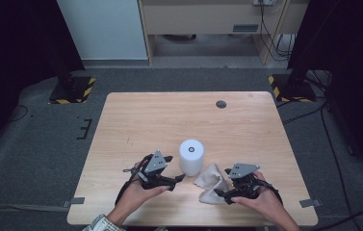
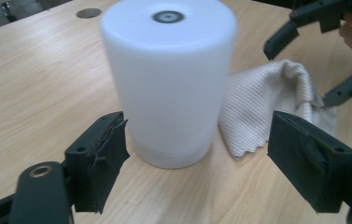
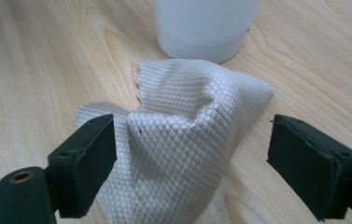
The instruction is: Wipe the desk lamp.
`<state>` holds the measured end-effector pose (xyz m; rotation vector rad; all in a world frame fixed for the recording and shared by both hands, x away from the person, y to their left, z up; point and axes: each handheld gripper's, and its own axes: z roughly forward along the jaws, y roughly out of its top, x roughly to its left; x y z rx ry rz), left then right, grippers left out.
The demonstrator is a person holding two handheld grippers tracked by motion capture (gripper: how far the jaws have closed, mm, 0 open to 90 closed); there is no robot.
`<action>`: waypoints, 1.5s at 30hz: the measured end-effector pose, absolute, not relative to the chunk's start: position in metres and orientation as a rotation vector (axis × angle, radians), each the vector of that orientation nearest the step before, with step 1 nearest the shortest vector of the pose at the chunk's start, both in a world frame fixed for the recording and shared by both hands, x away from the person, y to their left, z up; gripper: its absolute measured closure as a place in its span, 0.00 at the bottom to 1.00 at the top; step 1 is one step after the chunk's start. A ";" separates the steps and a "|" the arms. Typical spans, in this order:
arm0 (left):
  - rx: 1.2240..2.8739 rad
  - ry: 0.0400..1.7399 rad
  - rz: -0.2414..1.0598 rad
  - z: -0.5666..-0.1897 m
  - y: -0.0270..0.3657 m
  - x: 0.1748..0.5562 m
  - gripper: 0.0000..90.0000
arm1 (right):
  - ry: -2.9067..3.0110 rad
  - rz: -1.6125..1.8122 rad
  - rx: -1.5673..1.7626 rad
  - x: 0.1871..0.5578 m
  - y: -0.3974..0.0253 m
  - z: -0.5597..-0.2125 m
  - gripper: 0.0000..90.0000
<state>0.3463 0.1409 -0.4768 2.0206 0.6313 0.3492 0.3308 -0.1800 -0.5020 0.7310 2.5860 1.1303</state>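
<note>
Left hand-held gripper wide open, jaws low on either side of the white cylinder, touching neither side. Cylinder upright on the wooden tabletop, near the front middle, a small dark ring centred on its flat top. Beige cloth bunched just beside the cylinder's base, on its right in the high view. Right hand-held gripper also open, jaws spread to each side of the cloth's raised folds, not pinching the fabric. Round dark grommet set into the tabletop's far edge, well apart from both
</note>
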 end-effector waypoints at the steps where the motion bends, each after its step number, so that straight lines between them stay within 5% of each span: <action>1: 2.021 0.631 0.349 -0.477 0.141 0.346 0.20 | 2.590 1.128 0.727 0.331 -0.179 -0.502 0.20; 9: 2.016 0.634 0.371 -0.482 0.139 0.353 0.16 | 2.609 1.129 0.739 0.337 -0.175 -0.505 0.46; 15: 2.015 0.635 0.379 -0.482 0.134 0.356 0.12 | 2.636 1.161 0.720 0.337 -0.178 -0.502 0.82; 45: 1.971 0.630 0.337 -0.472 0.096 0.394 0.07 | 2.502 1.216 0.833 0.339 -0.203 -0.489 0.84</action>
